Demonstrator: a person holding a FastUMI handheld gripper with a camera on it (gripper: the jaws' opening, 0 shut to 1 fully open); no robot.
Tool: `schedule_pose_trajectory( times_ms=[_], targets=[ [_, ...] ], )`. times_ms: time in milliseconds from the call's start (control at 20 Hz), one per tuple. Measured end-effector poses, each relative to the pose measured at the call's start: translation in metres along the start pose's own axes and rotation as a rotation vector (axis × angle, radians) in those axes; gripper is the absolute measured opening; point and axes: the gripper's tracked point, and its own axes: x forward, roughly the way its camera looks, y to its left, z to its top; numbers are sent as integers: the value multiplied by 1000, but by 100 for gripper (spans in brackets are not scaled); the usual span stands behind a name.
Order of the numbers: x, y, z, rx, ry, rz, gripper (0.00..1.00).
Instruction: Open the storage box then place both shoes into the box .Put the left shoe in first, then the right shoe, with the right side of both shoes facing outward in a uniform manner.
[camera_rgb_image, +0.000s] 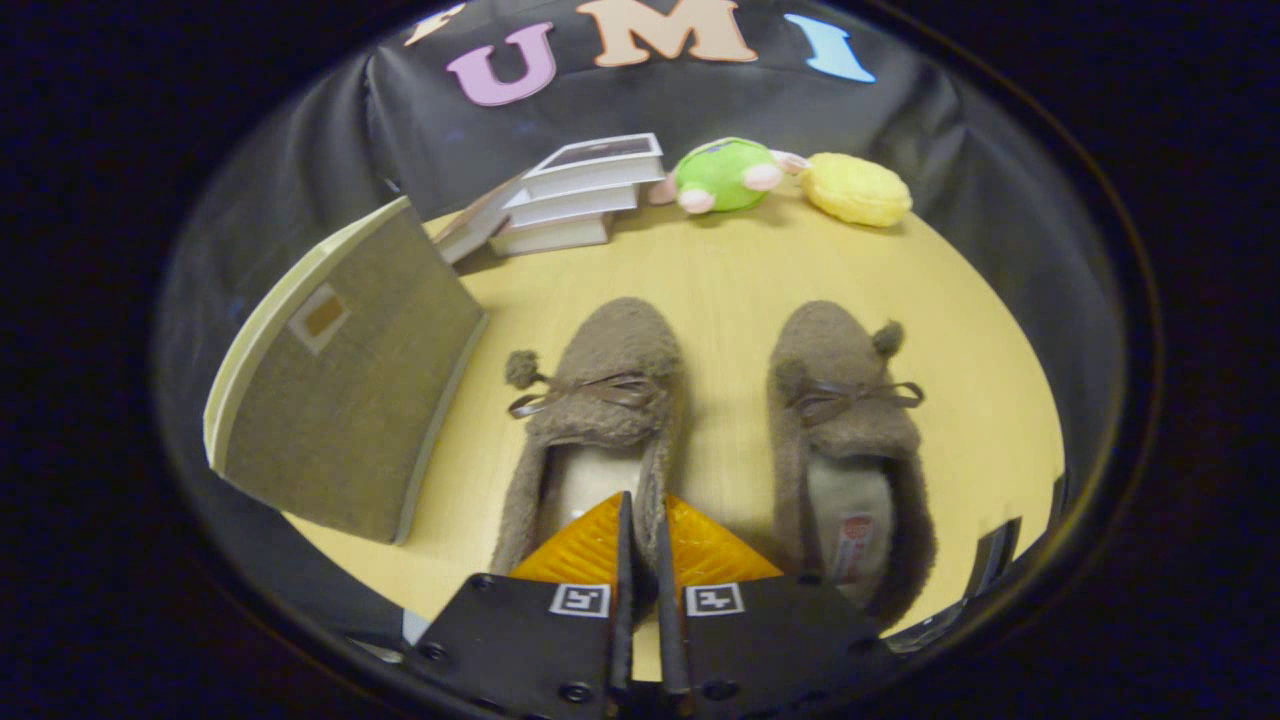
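Right at the jaws (641, 520), pinched on the left shoe's (600, 400) inner side wall, the heel opening sits under the tips. Right shoe (845, 420) lies beside it on the counter (730, 270); storage box (350, 380) stands off left, lid closed.

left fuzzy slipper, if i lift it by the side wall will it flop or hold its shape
The left fuzzy slipper looks plush and soft-walled, so it will probably sag at the toe. It seems light for its size. The tool is nearly closed over its side wall, and the pile may compress and slip a little.
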Motion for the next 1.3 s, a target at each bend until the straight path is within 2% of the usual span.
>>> schedule_pose_trajectory(
  times_ms=[100, 200, 350, 550, 750, 950, 1300],
  targets=[
    [-3, -1, -2, 64, 7, -36, 13],
    [-6, 3, 0, 140, 33, -25, 4],
    [-17, 9, 2, 242, 46, -3, 4],
    [-38, 16, 22, 287, 18, 7, 4],
    [-65, 35, 48, 367, -28, 51, 4],
    [-92, 54, 78, 360, -73, 63, 4],
    [-127, 123, 120, 328, -115, 150, 4]
  ],
)
